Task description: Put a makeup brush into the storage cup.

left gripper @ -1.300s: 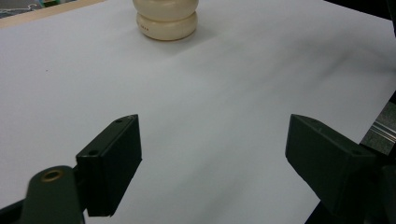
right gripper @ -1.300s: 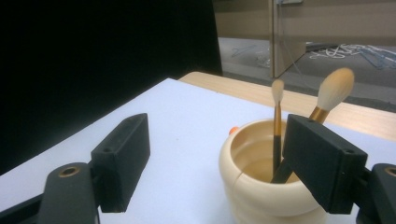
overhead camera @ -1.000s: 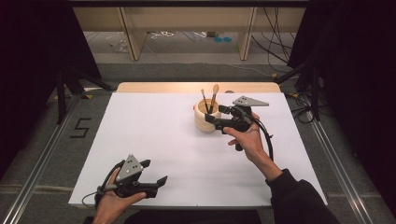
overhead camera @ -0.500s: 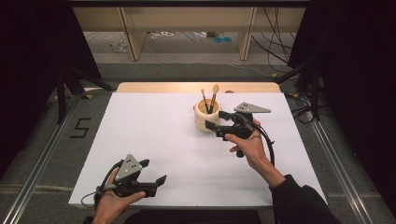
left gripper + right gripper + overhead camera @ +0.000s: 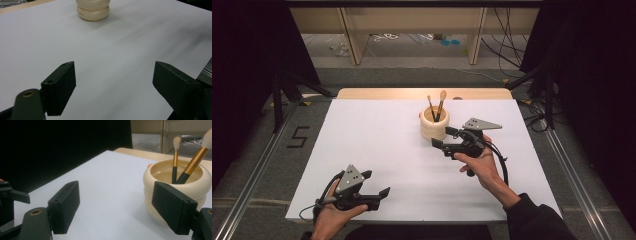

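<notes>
A cream, ribbed, round pot (image 5: 434, 125) just above frame centre on the white desk (image 5: 377, 145) holds two brushes (image 5: 437, 106) with gold ferrules. Right gripper (image 5: 443, 137) beside it and left gripper (image 5: 377, 184) at lower left: fingers wide, empty.

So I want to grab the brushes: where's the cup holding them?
In the high view the cup stands on the white table, right of centre toward the far edge, just beyond the right gripper, whose jaws are open beside it.

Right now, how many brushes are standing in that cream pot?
2. A thin brush leans at the left inside the cream pot, and a thicker brush with a gold ferrule leans at the right. The pot's inside looks otherwise bare in the right gripper view.
</notes>
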A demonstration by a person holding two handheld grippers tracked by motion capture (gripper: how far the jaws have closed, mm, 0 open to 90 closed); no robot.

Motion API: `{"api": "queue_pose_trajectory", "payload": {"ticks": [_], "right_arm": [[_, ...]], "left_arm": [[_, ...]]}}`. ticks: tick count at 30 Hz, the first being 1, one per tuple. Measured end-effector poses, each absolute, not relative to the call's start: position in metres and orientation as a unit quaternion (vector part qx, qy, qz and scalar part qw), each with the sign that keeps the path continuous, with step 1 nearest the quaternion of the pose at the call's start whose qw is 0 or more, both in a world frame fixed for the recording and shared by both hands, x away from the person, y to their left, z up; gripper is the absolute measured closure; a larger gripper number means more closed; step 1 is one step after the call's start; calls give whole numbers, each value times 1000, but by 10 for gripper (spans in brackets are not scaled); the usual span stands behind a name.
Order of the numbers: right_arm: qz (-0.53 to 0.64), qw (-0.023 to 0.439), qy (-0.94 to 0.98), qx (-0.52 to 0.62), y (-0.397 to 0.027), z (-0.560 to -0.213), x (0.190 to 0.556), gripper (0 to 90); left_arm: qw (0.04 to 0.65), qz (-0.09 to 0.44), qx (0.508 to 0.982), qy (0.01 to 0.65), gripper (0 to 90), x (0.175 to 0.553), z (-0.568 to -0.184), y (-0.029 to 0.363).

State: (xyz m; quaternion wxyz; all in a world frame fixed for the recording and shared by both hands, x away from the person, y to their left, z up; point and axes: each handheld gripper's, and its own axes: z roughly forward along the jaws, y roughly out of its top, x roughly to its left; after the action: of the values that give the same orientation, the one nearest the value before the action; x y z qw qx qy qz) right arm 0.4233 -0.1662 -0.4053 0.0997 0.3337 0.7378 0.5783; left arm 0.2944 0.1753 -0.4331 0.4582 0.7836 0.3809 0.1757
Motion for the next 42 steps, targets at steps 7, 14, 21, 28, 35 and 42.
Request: {"api": "queue_pose_trajectory", "payload": {"ticks": [7,14,21,28,35,42], "right_arm": [[579,97,742,325,-163,-406,418,230],[575,105,750,309,-162,-408,411,228],[567,102,757,309,-162,-413,403,226],[562,94,761,309,-164,-418,393,220],[553,97,769,304,-167,-424,384,197],[549,102,772,303,-170,-427,375,166]], "left_arm": [[461,175,780,385,186,296,-433,176],[461,176,782,381,186,296,-433,176],[463,176,781,381,186,296,-433,176],[465,176,779,381,186,296,-432,177],[465,176,778,384,186,296,-432,177],[469,178,775,385,186,296,-432,177]]}}
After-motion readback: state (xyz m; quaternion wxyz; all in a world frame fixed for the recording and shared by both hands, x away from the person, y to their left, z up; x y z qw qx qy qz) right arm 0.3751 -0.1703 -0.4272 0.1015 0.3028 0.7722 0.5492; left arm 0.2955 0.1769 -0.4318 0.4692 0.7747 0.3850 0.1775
